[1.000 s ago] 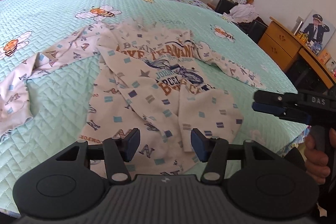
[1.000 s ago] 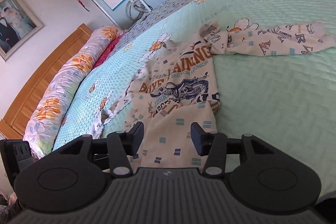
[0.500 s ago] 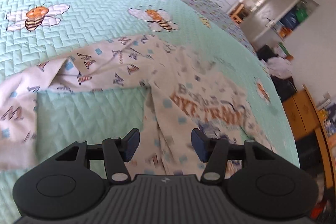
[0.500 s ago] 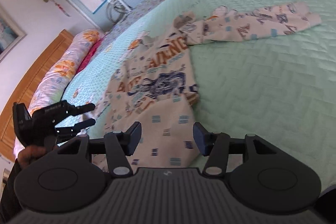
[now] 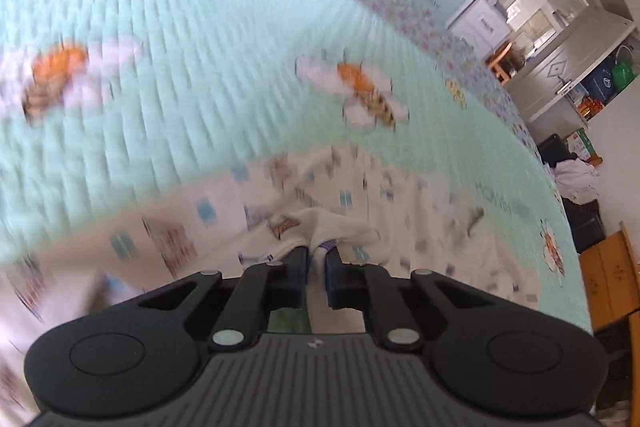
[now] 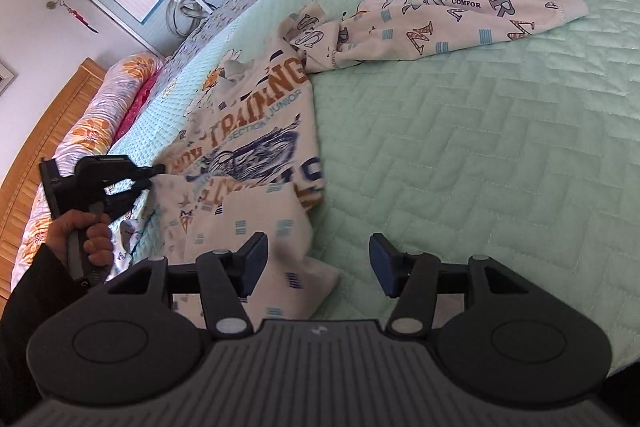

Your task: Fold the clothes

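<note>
- The left tool (image 5: 316, 253) is clamped on a bunched fold of the printed shirt (image 6: 256, 131), low in its blurred view.
- The right tool (image 6: 316, 263) stands apart, pads touching nothing, over the shirt's hem corner on the bed (image 6: 480, 147).
- One sleeve (image 6: 460, 23) stretches toward the upper right; the other is hard to make out.

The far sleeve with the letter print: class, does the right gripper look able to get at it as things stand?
Probably yes: the sleeve lies flat with only bare quilt before the right gripper, whose fingers hold nothing.

A mint quilted bed (image 6: 500, 155) is backed by a wooden headboard (image 6: 36, 143); white cabinets (image 5: 552, 27) and pale walls are seen.
</note>
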### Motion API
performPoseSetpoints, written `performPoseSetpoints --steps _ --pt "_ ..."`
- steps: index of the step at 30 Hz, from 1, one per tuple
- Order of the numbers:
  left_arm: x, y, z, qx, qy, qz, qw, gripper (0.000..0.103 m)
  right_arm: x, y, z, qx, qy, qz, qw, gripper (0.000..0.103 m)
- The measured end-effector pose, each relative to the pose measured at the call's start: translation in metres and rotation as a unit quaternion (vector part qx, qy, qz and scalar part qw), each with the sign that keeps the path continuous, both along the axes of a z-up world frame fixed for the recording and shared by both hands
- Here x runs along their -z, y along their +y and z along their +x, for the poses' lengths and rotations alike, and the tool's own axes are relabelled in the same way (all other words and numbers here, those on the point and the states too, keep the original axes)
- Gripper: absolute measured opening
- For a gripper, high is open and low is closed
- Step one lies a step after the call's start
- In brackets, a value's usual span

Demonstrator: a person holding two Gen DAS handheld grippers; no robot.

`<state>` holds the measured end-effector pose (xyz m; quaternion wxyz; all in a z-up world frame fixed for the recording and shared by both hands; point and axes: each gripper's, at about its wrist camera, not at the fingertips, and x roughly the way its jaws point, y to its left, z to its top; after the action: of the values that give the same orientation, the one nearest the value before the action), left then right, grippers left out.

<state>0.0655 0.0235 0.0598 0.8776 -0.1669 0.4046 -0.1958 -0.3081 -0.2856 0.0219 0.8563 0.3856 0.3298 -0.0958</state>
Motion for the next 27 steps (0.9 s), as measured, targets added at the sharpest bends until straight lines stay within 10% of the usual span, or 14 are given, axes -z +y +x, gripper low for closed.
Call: performPoseSetpoints --steps 4,8,18,27 --pt "-0.037 0.025 0.018 -0.024 -0.081 0.063 0.9944 0.014 -0.005 -0.001 0.004 0.000 0.000 -0.010 1.000 0.057" --pt "-0.023 0.047 0.026 -0.021 -0.018 0.099 0.9947 0.045 -0.009 0.002 0.010 -0.003 -0.008 -0.014 1.000 0.057" --pt "-0.001 0.074 -0.140 0.071 -0.022 0.072 0.9947 0.051 -0.017 0.014 0.016 -0.026 -0.017 -0.026 0.999 0.057" --pt "0.006 0.048 -0.242 0.194 -0.114 0.211 0.9511 0.055 -0.025 0.079 0.031 -0.132 0.001 -0.229 0.964 0.057"
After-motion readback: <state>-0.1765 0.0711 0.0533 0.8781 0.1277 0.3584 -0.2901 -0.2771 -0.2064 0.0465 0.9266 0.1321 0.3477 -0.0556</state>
